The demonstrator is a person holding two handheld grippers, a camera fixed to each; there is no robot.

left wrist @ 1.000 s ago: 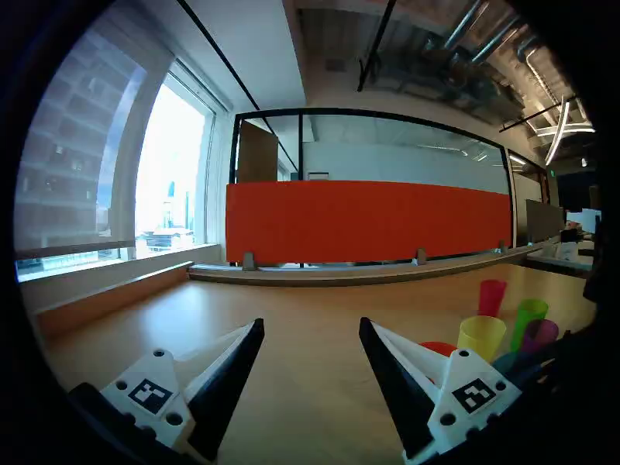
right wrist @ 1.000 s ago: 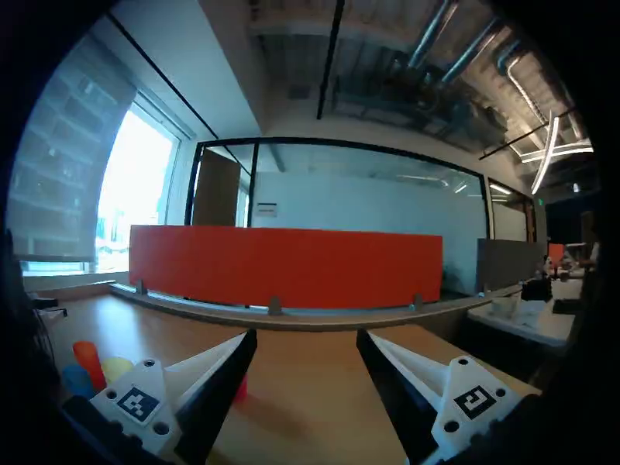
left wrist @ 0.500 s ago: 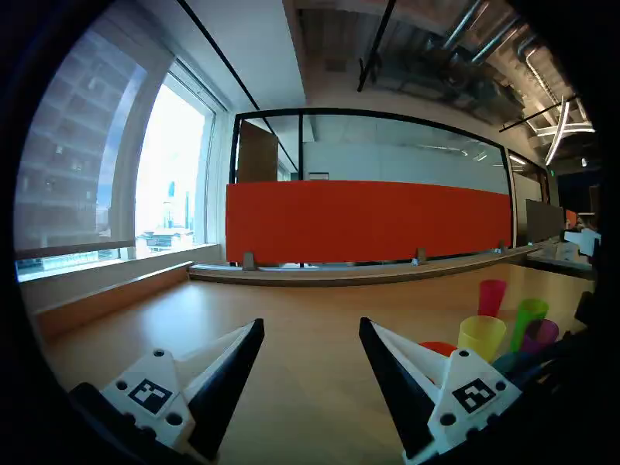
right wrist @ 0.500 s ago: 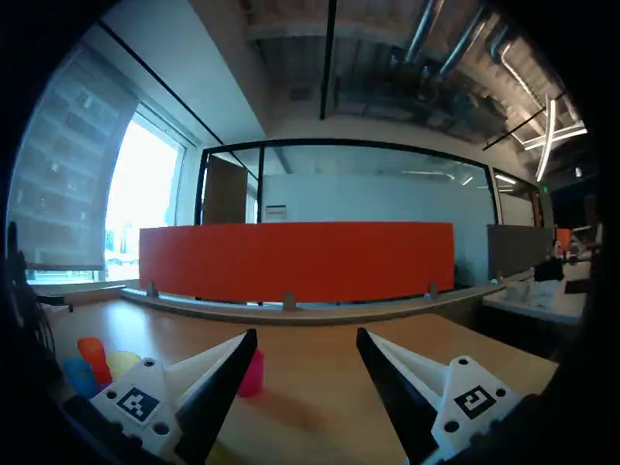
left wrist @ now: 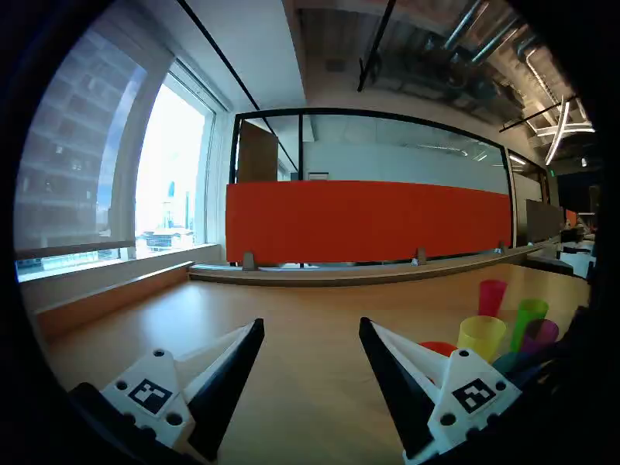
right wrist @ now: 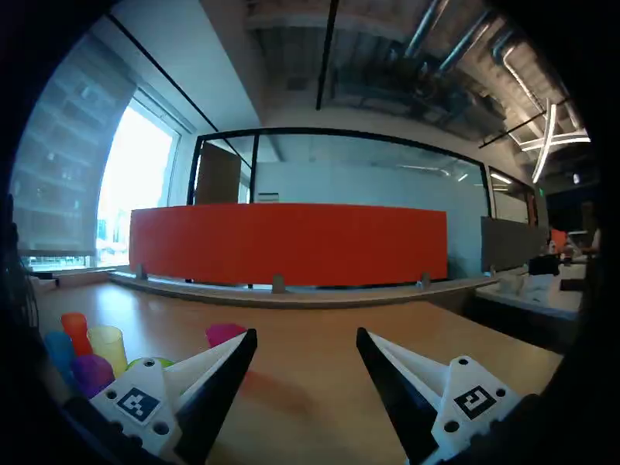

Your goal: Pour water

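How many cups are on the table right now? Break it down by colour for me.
red cup: 1
blue cup: 1
yellow cup: 1
purple cup: 1
green cup: 1
pink cup: 1
Total: 6 cups

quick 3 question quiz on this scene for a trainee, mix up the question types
1. True or false: the left gripper is open and holds nothing.
2. The wide flat divider panel behind the light wooden table is: A orange, B blue, C green.
3. Fill in: in the right gripper view, the small plastic cup nearest the fingertips of the open right gripper is ____.
Key: 1 true; 2 A; 3 magenta.
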